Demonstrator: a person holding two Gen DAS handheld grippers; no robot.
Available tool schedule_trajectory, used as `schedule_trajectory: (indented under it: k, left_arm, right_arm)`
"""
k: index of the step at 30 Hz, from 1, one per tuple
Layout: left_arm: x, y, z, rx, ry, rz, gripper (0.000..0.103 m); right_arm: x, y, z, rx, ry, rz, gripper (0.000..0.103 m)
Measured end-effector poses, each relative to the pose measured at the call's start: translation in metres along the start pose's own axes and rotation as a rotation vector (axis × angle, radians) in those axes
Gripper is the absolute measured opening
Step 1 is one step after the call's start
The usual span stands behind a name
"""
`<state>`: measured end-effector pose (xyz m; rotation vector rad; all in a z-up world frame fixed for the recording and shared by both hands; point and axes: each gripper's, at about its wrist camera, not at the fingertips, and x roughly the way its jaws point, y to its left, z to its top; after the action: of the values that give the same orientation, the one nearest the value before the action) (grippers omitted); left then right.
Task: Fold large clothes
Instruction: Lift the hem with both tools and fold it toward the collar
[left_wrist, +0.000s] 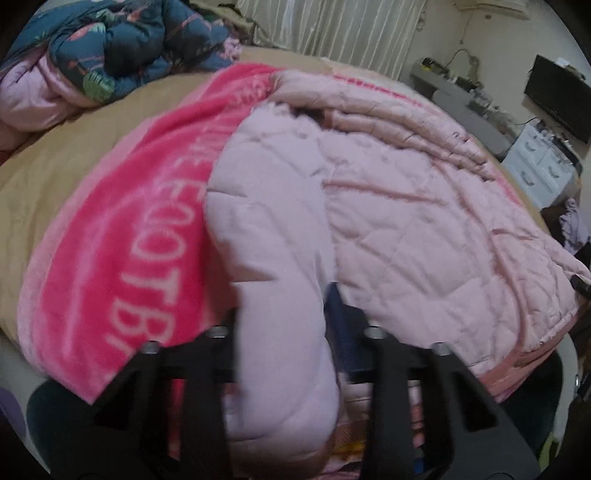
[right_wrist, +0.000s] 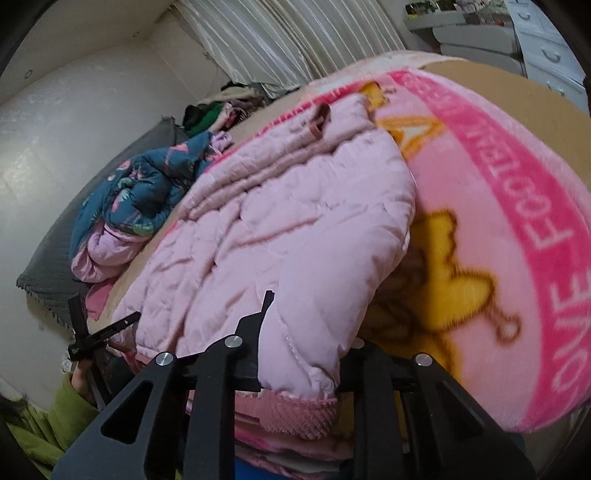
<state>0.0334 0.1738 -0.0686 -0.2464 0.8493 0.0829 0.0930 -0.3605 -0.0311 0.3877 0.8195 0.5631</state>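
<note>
A pale pink quilted jacket (left_wrist: 406, 221) lies spread on a bright pink blanket (left_wrist: 122, 240) with white lettering, on the bed. In the left wrist view one padded sleeve (left_wrist: 280, 295) runs down between the black fingers of my left gripper (left_wrist: 284, 314), which is shut on it. In the right wrist view the same jacket (right_wrist: 277, 229) bulges over the blanket (right_wrist: 517, 184). Its other sleeve, ending in a ribbed pink cuff (right_wrist: 295, 413), is pinched in my right gripper (right_wrist: 306, 332). The cloth hides the right finger's tip.
A dark blue floral padded garment (left_wrist: 122, 48) is heaped at the far side of the tan bed sheet (left_wrist: 55, 166). A white dresser (left_wrist: 543, 166) and a dark screen (left_wrist: 561, 96) stand to the right. A hand in a green sleeve (right_wrist: 62, 413) is at lower left.
</note>
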Motion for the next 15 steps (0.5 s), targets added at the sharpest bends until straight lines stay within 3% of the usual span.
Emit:
schedule_trajectory:
  k: [7, 15]
  left_arm:
    - [-0.032, -0.017, 0.028, 0.073, -0.110, -0.003, 0.010]
    - [-0.047, -0.030, 0.064, 0.087, -0.201, -0.021, 0.010]
  right_arm:
    - [-0.007, 0.011, 0.030, -0.020, -0.072, 0.019, 0.019]
    - [-0.007, 0.022, 0.062, -0.039, -0.119, 0.008, 0.018]
